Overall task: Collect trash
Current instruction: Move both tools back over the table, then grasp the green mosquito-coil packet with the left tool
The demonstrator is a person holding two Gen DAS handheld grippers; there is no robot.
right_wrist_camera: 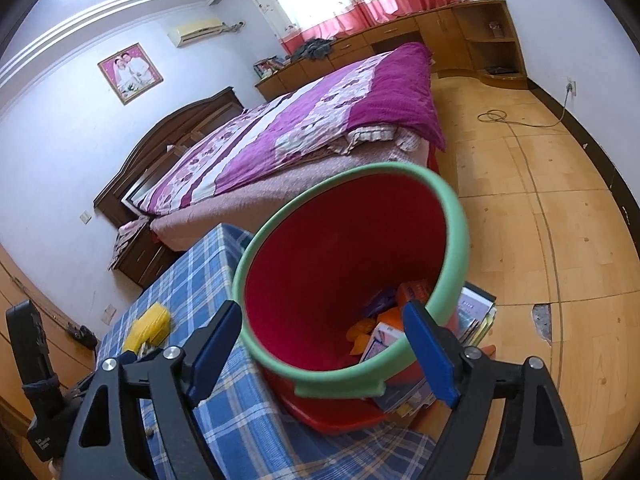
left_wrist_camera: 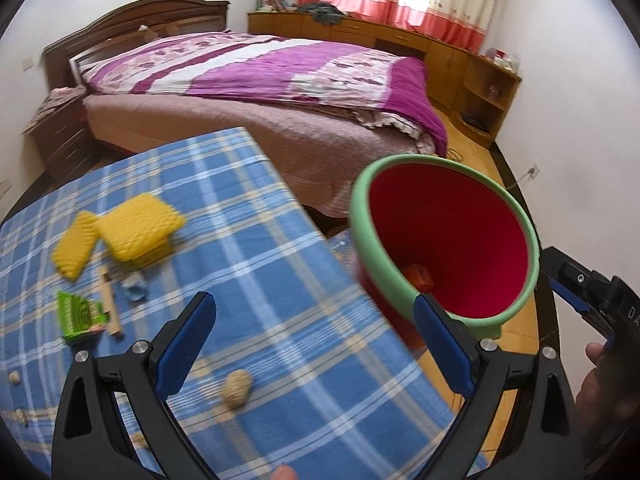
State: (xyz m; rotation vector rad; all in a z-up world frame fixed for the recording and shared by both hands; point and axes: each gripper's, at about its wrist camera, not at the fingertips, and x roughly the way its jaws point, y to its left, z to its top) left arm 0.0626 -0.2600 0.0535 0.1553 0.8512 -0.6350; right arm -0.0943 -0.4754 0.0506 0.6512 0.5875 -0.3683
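Observation:
A red bin with a green rim stands beside the table's right edge; in the right wrist view it holds several wrappers and boxes. On the blue plaid tablecloth lie yellow sponges, a green packet, a wooden stick, a crumpled clear wrapper and a beige ball. My left gripper is open and empty above the table's near edge. My right gripper is open and empty over the bin's near rim, and also shows at the left wrist view's right edge.
A bed with a purple quilt stands behind the table. Wooden cabinets line the far wall. Books or papers are stacked by the bin on the wooden floor. Small shells lie at the table's left.

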